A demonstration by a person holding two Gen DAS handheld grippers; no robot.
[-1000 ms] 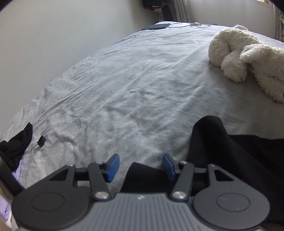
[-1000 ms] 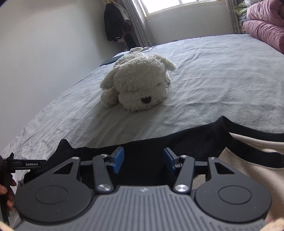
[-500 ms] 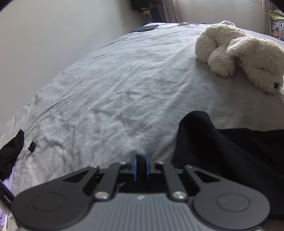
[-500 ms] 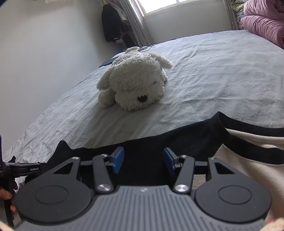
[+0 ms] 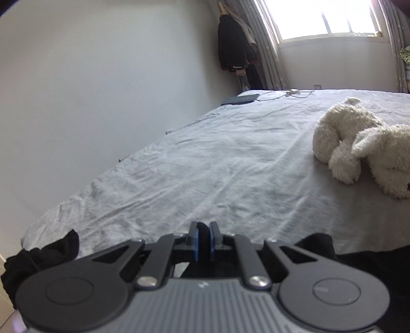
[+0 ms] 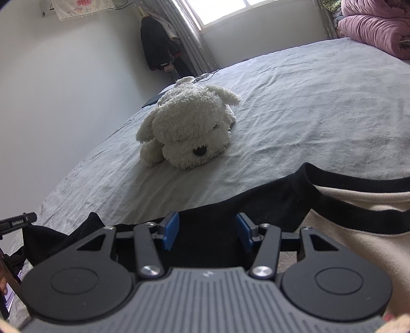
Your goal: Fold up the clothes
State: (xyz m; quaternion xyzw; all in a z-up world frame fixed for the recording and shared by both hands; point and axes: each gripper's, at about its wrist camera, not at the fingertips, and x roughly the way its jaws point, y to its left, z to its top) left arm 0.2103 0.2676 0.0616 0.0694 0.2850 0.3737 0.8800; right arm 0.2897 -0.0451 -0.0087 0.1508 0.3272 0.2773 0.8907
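Grey bedding point(image 5: 217, 166) covered a wide bed that ran from the fingers back to a pale wall and a bright window point(image 5: 325, 18), where dark coats point(image 5: 232, 46) hung in the corner. Ahead and to the right of the left gripper point(image 5: 203, 239) lay a white plush dog point(image 5: 358, 143); in the right wrist view the same toy sat ahead and slightly left of the right gripper point(image 6: 206, 231), facing it. The left gripper's blue pads were clamped on a pinch of the black garment point(image 6: 256, 202), a small fold of black cloth standing up between them, with more of it hanging below and spreading off to the right of the fingers. The right gripper's fingers stood apart, about half spread, over the black cloth and gripping nothing; the garment's black edge ran across just ahead of them. To the right of those fingers a cream panel point(image 6: 358, 220) with black trim lay on the bed. Another black clump point(image 5: 41, 258) sat low to the left of the left gripper.
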